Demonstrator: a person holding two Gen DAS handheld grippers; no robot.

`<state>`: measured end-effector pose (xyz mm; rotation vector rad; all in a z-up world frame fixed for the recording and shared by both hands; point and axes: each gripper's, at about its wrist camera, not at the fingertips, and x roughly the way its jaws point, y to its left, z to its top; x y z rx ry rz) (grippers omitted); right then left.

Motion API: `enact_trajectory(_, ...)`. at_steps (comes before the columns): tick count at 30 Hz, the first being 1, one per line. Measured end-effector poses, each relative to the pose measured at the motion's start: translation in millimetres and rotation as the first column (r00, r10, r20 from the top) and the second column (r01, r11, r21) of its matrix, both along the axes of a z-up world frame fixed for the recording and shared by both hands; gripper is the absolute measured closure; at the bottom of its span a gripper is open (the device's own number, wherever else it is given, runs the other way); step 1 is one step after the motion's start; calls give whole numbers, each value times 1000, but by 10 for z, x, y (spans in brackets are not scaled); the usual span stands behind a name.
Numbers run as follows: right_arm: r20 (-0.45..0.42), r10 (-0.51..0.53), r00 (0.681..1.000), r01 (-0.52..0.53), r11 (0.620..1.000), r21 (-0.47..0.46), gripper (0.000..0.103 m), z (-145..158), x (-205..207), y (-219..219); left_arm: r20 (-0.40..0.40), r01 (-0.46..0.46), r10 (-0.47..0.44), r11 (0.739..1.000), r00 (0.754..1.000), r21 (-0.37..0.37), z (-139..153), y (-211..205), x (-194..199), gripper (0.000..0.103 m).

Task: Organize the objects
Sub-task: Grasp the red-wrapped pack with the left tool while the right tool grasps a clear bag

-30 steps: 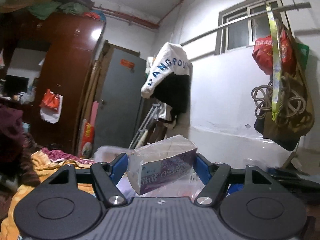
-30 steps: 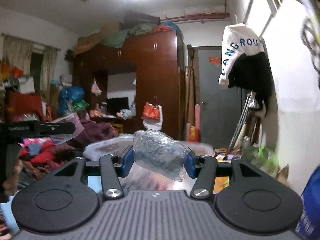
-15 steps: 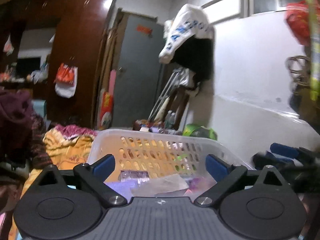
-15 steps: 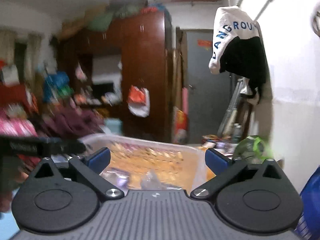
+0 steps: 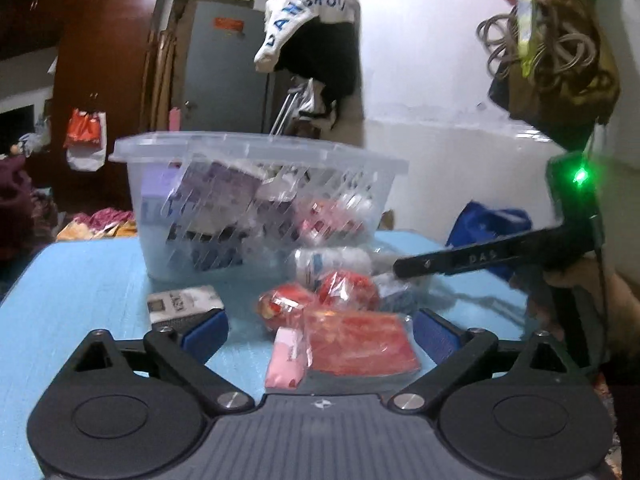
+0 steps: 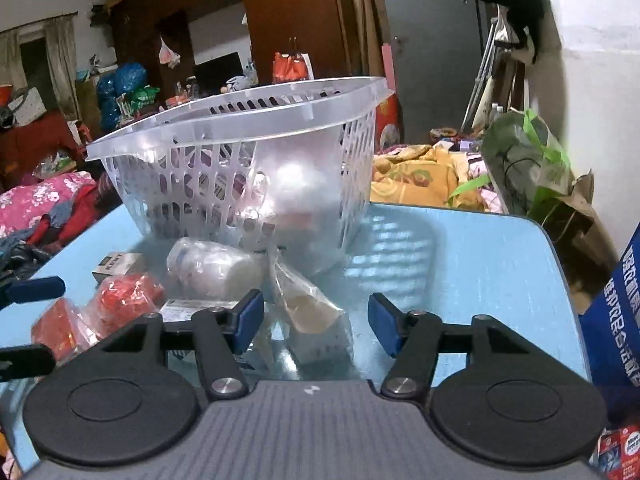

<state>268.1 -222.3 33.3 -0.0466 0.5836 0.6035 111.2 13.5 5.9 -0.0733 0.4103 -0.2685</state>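
Right gripper (image 6: 316, 320) tilted down, closing.

Quick count of what's on the blue table (image 6: 472, 264): 1 clear slotted basket (image 6: 240, 120), and it's got several packs inside but they're too blurred through the walls for a number. Out in front: 2 round red bagged things (image 5: 348, 290), 1 flat red packet (image 5: 356, 340), 1 pink bar (image 5: 286, 360), 1 white bottle in plastic (image 6: 212, 266), 1 bagged cone-shaped thing (image 6: 308, 304), 1 small dark-and-white box (image 5: 182, 302). Plus 2 grippers, left (image 5: 320, 330) and right (image 6: 316, 318).
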Motion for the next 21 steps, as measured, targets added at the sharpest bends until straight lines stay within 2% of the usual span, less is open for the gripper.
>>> enact_trajectory(3,6,9,1000,-9,1000,4,65,7,-53,-48,-15,42,-43,998,999,-51,-27,77,-16,12)
enact_trajectory(12,19,-1,1000,1,1000,-13,67,-31,-45,4,12,61,-61,998,998,-24,-55,-75,-69,18)
enact_trajectory(13,23,-1,1000,1,1000,-18,68,-30,-55,11,17,64,-64,998,998,-26,-57,-81,-81,24)
enact_trajectory(14,29,-3,1000,4,1000,-22,68,-30,-67,16,24,69,-68,997,997,-35,-55,-76,-95,34)
enact_trajectory(15,37,-8,999,9,1000,-25,68,-28,-78,17,37,74,-72,996,997,-49,-47,-64,-115,39)
enact_trajectory(18,47,-19,999,20,1000,-18,68,-22,-82,3,76,28,-24,999,997,-42,-13,-34,-169,39)
enact_trajectory(20,48,-22,999,22,1000,-9,68,-23,-81,-10,87,29,-23,998,996,-60,-2,19,-186,41)
enact_trajectory(21,51,-27,998,27,1000,-6,68,-23,-83,-15,89,36,-29,996,996,-78,3,50,-193,53)
